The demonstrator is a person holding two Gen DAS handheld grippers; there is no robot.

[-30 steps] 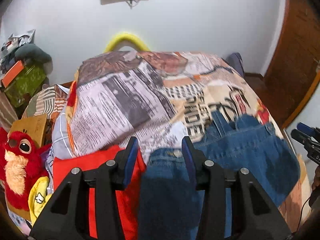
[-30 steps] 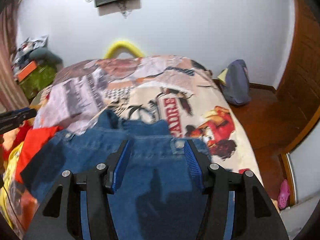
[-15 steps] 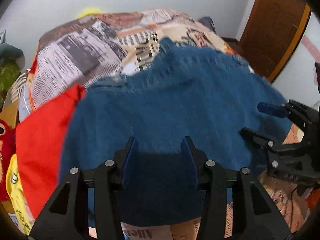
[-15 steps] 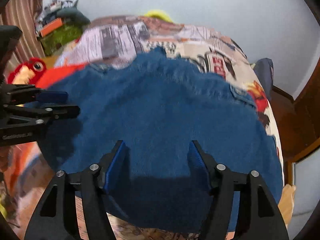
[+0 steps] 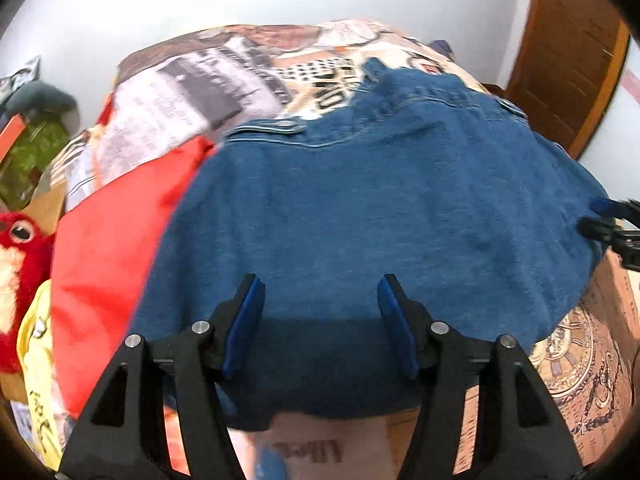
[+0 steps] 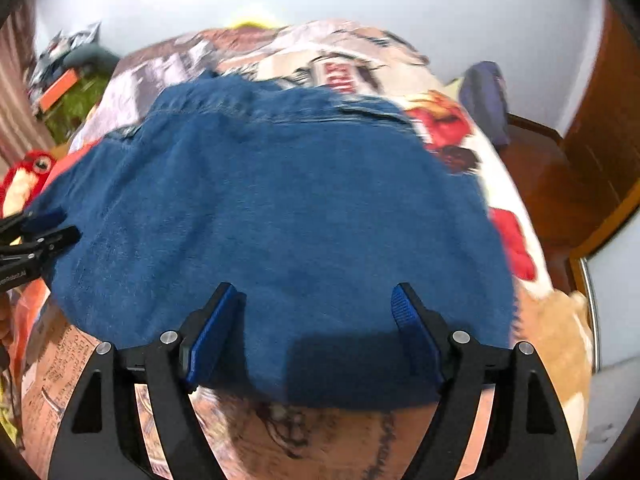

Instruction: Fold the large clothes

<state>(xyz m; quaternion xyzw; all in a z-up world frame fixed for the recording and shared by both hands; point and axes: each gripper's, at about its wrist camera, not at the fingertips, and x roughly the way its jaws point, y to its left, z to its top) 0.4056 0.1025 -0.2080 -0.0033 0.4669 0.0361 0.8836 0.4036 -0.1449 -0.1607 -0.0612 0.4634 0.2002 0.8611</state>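
Observation:
A blue denim garment (image 5: 380, 216) lies spread flat on the bed with the printed cover (image 5: 208, 92); its buttoned edge is at the far side. My left gripper (image 5: 320, 284) hovers over the garment's near hem. Its jaws are opening, and the cloth lies under the gap without either pad pressing on it. My right gripper (image 6: 313, 290) stands the same way over the denim garment (image 6: 280, 208) farther right, jaws opening wide and gripping nothing. Each gripper shows at the edge of the other's view: right gripper (image 5: 608, 224), left gripper (image 6: 36, 232).
A red garment (image 5: 112, 248) lies left of the denim, beside a red plush toy (image 5: 16, 240) and a yellow cloth (image 5: 36, 344). Clutter is piled at the far left (image 5: 32, 148). A wooden door (image 5: 568, 60) and a purple bag (image 6: 484, 96) on the floor are to the right.
Both grippers came down toward the bed. The denim, which hung bunched between the jaws a second ago, now lies spread flat. Both pairs of jaws have widened off the cloth.

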